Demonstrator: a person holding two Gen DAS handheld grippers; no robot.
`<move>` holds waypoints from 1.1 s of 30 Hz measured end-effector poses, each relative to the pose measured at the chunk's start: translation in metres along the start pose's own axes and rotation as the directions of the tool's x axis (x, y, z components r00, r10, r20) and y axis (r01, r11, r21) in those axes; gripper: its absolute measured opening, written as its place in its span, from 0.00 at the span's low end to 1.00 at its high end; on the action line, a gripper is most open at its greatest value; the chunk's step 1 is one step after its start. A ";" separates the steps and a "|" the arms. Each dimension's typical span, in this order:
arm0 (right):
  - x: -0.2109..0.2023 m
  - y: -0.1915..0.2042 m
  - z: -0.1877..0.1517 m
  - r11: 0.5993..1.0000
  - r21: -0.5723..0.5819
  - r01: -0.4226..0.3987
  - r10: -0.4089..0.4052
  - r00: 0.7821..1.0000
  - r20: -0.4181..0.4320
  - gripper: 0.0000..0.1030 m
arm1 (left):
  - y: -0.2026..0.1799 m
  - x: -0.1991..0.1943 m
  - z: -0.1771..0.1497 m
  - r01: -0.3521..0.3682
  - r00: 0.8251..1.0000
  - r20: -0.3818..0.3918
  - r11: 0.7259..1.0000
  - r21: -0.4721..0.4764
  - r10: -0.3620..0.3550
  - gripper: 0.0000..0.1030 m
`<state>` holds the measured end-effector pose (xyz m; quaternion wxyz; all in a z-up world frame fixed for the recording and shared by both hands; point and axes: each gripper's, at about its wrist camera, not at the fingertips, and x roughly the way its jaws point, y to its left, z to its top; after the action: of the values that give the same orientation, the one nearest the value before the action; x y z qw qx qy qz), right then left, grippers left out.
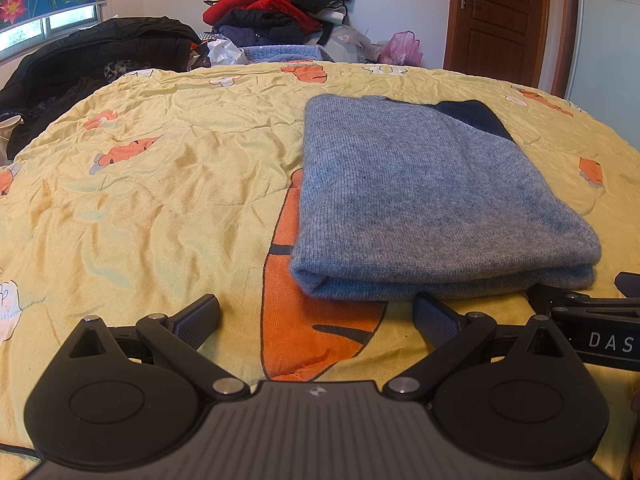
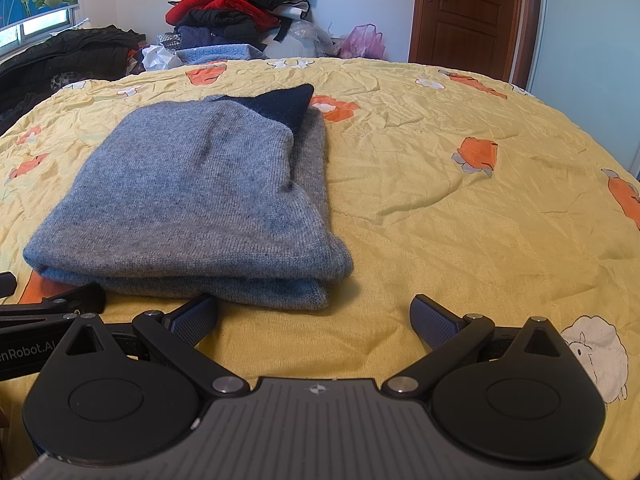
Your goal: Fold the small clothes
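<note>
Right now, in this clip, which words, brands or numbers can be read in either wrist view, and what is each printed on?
"DAS": white letters, cut off by the frame edge, on the black body of the right tongs seen in the left wrist view.
"nRobot.AI": white letters, start cut off, on the black body of the left tongs seen in the right wrist view.
No readable text on the grey sweater, the yellow bedspread or the door.
</note>
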<state>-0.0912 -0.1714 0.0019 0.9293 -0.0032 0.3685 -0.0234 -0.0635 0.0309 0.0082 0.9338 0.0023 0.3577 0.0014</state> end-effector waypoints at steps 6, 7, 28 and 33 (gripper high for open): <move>0.000 0.000 0.000 1.000 0.000 0.000 0.000 1.000 0.000 1.00 | 0.000 0.000 0.000 -0.002 1.000 -0.001 1.000 0.000 0.002 1.00; 0.000 0.000 0.000 1.000 0.000 0.000 0.000 1.000 0.000 1.00 | 0.000 0.000 0.000 -0.003 1.000 -0.001 1.000 -0.001 0.003 1.00; 0.000 0.000 -0.001 1.000 0.000 0.000 0.000 1.000 0.001 1.00 | 0.000 -0.001 0.000 -0.003 1.000 -0.002 1.000 -0.001 0.003 1.00; 0.000 -0.001 -0.001 1.000 0.000 -0.001 0.001 1.000 0.000 1.00 | 0.000 -0.001 0.001 -0.001 1.000 -0.009 1.000 -0.001 0.001 1.00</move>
<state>-0.0917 -0.1719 0.0011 0.9293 -0.0032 0.3686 -0.0229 -0.0635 0.0313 0.0094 0.9322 0.0018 0.3620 0.0020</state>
